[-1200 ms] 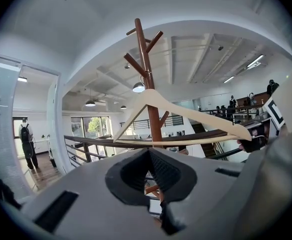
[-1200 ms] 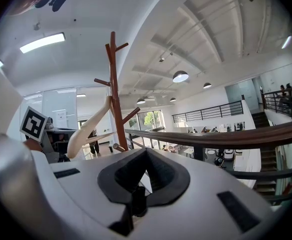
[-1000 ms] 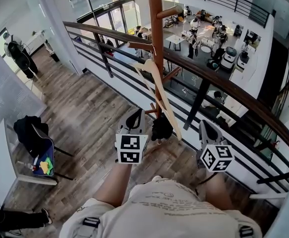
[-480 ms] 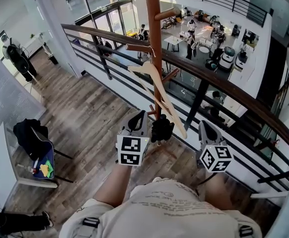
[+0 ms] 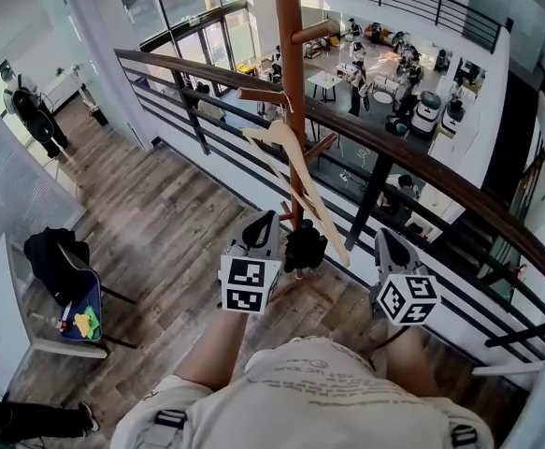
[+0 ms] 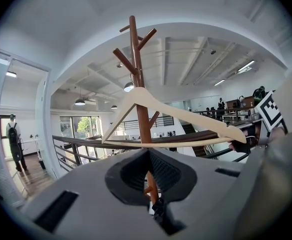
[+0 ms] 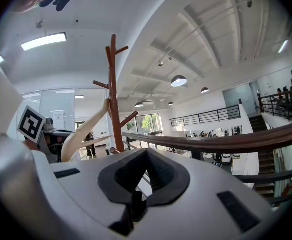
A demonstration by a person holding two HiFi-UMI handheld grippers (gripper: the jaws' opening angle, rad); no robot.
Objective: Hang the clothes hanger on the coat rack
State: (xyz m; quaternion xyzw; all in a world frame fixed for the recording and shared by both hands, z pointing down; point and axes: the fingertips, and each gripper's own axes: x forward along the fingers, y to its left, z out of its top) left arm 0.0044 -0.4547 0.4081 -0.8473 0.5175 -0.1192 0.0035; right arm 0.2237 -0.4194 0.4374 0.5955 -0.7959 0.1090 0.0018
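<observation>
From the head view, the coat rack (image 5: 290,64) stands at the edge of the wooden floor (image 5: 160,204), right against the railing (image 5: 412,157). The clothes hanger (image 5: 277,131) is up on the rack, with its top at a side peg and its body slanting down beside the pole. The left claw (image 5: 261,218) and the right claw (image 5: 386,237) are level in front of the person, one on each side of the pole and clear of the hanger.

In the left gripper view, the left claw (image 6: 148,156) is closed tight with nothing in it. The rack's pole (image 6: 134,49) rises straight ahead. The hanger (image 6: 186,116) spreads across it, and its hook seems to sit over a peg, though the hook is too small to be sure.

In the right gripper view, the right claw (image 7: 146,154) is likewise closed and empty. The rack (image 7: 114,84) and one pale arm of the hanger (image 7: 85,129) lie to its left, and the railing (image 7: 226,141) runs off to the right.
</observation>
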